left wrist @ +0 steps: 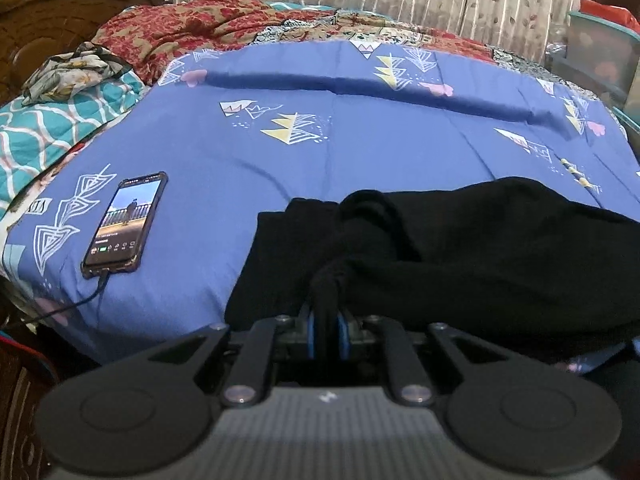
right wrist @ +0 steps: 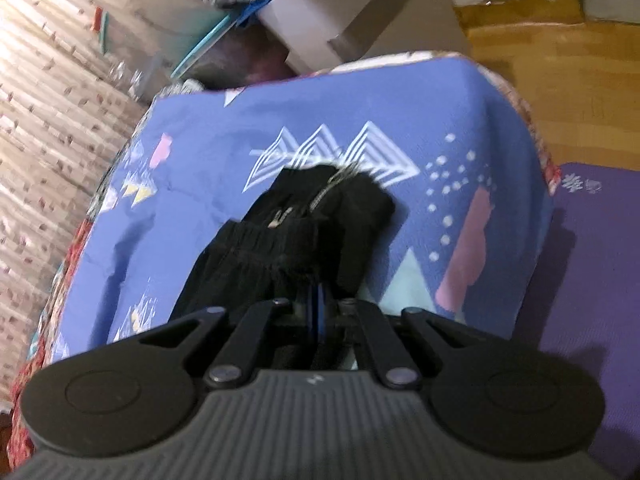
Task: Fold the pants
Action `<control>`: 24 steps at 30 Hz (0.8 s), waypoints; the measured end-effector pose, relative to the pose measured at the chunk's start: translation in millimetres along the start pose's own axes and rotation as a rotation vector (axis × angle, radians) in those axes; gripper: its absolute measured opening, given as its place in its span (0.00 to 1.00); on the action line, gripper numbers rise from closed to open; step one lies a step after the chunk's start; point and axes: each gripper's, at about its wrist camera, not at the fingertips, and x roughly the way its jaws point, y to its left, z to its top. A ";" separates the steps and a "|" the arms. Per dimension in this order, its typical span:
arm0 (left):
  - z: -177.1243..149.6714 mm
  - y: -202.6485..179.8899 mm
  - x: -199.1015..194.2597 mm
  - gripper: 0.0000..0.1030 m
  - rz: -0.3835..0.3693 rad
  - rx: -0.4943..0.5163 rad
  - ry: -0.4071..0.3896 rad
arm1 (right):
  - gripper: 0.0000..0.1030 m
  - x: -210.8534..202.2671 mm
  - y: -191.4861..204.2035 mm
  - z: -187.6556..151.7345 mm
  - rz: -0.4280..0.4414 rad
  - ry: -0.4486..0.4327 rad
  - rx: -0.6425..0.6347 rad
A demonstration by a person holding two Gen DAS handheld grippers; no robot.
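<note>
Black soft-knit pants [left wrist: 460, 248] lie bunched on the blue patterned bedsheet [left wrist: 320, 148], near its front edge, a black charging smartphone [left wrist: 124, 224] well apart to one side. Left gripper [left wrist: 325, 320]: jaws nearly shut, pinching a gathered ridge of the fabric. Right gripper [right wrist: 318, 300]: jaws fully closed on fabric by the elastic waistband, where a zipper shows. Judged light, limp, non-slip; it will sag and crease between holds, so waistband corners and leg hems look the best places to grip. Hard to make out: black on black hides seams and leg ends; the right-wrist view is motion-blurred; the fingertips of both grippers are buried in cloth.
</note>
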 end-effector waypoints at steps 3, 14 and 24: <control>-3.1 -2.3 -10.3 0.14 -0.054 0.011 -0.012 | 0.05 -16.5 -6.5 5.2 0.014 -0.104 0.014; 11.1 80.8 -41.4 0.74 -0.293 -0.283 -0.135 | 0.41 -22.8 -0.6 10.9 -0.160 -0.237 -0.098; 60.1 90.6 68.4 0.73 -0.259 -0.320 0.071 | 0.41 -26.5 63.3 -31.2 0.028 -0.136 -0.285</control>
